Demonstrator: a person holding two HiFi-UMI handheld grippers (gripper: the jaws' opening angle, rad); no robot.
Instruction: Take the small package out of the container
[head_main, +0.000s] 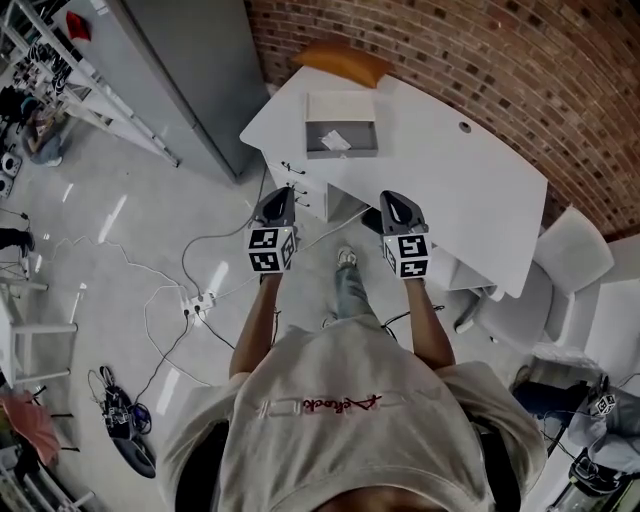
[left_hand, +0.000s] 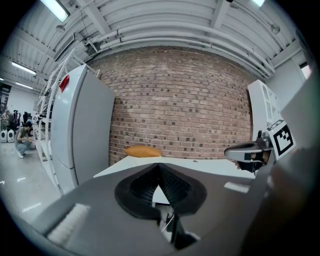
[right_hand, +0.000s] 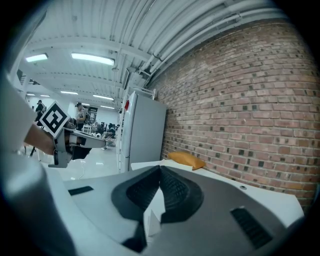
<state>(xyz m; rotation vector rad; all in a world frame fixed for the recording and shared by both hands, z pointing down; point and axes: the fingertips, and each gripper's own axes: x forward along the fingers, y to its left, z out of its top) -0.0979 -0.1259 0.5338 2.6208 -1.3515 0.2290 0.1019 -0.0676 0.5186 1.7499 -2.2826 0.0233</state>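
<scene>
In the head view a grey open-topped container (head_main: 341, 147) sits on the white table (head_main: 470, 190), near its far left end. A small white package (head_main: 335, 141) lies inside it. Both grippers hang in the air short of the table's near edge, well back from the container. The left gripper (head_main: 279, 191) and the right gripper (head_main: 392, 197) are side by side, each with its jaws meeting at the tip and nothing between them. The left gripper view shows its shut jaws (left_hand: 159, 165), and the right gripper view the same (right_hand: 160, 168). The container is hidden in both gripper views.
An orange cushion-like bag (head_main: 345, 60) lies at the table's far edge against the brick wall (head_main: 480, 60). A tall grey cabinet (head_main: 190, 70) stands left of the table. A white chair (head_main: 575, 250) is at the right. Cables and a power strip (head_main: 197, 300) lie on the floor.
</scene>
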